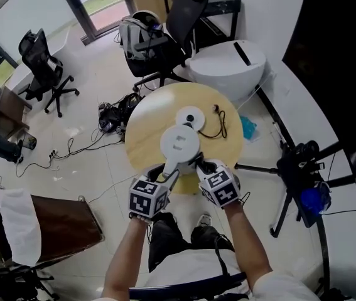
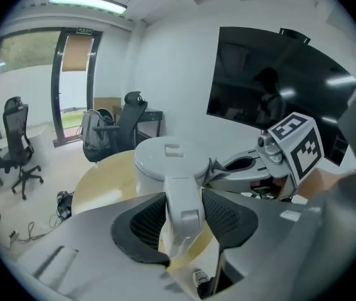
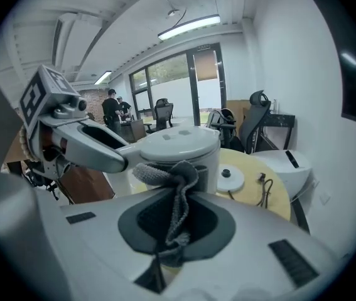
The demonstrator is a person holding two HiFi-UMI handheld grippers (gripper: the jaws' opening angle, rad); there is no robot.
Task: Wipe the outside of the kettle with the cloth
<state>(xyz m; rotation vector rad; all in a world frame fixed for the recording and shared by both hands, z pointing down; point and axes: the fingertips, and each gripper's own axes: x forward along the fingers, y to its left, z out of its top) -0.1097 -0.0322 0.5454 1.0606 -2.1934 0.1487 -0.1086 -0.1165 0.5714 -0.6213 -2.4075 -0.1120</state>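
A white kettle (image 1: 181,144) hangs above the round wooden table (image 1: 143,137), lid closed. My left gripper (image 1: 164,179) is shut on the kettle's handle (image 2: 183,199), with a dark pad on each side of it. In the left gripper view the kettle body (image 2: 165,165) stands just beyond the jaws. My right gripper (image 3: 176,223) is shut on a grey knitted cloth (image 3: 172,179). The cloth's bunched top lies against the kettle's side (image 3: 187,152) just under the lid. In the head view the right gripper (image 1: 203,167) sits at the kettle's near right.
The kettle's round base (image 1: 189,116) and a black cord (image 1: 218,123) lie on the table. A white pod-shaped unit (image 1: 228,61) and office chairs (image 1: 178,17) stand behind it, a tripod (image 1: 297,168) to the right, a brown cabinet (image 1: 64,224) at near left.
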